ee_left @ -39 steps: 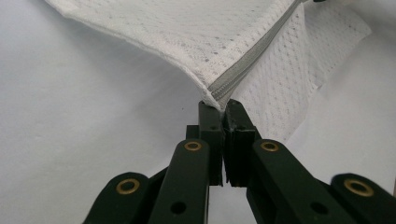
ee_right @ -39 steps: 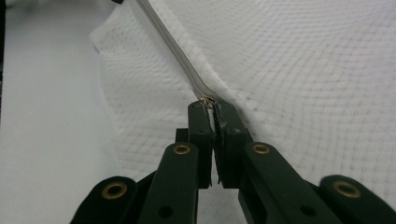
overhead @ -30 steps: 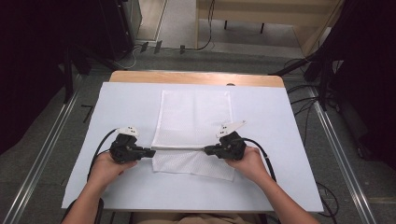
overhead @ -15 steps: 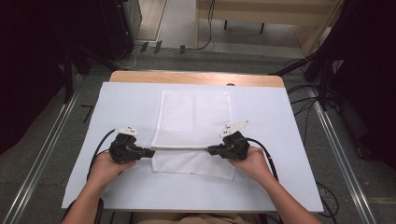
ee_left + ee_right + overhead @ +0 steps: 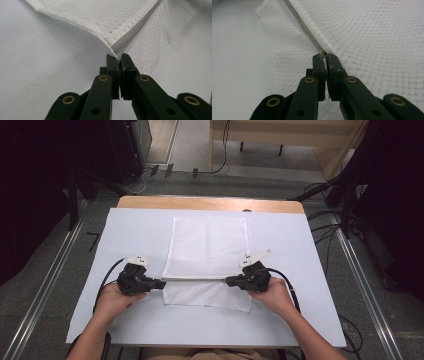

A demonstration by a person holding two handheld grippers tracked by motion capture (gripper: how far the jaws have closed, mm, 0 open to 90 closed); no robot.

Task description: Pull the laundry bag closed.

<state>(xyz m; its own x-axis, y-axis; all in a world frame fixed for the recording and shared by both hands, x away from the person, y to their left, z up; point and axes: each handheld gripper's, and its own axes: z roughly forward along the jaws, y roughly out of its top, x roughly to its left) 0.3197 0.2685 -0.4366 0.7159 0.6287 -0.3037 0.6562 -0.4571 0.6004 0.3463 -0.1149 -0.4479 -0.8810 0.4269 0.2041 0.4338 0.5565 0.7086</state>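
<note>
A white mesh bag point(image 5: 207, 247) with a grey zipper edge lies flat in the middle of the white table cover. My left gripper point(image 5: 161, 283) is shut on the bag's near-left zipper end point(image 5: 117, 51), and the edge is lifted off the table there. My right gripper point(image 5: 228, 281) is shut on the near-right zipper end point(image 5: 322, 53). The zipper edge point(image 5: 195, 279) runs taut and straight between the two grippers, a little above the lower layer of mesh point(image 5: 207, 295). In both gripper views the black jaws are pressed together on the fabric.
The white cover point(image 5: 125, 240) spreads over a wooden table whose bare far edge point(image 5: 210, 203) shows at the back. Metal rails point(image 5: 50, 270) flank both sides, with cables on the floor beyond. Black cables trail from each gripper toward the person's forearms.
Both grippers have crept slightly toward the far side, carrying the taut zipper edge with them. Their hold on the bag is unchanged.
</note>
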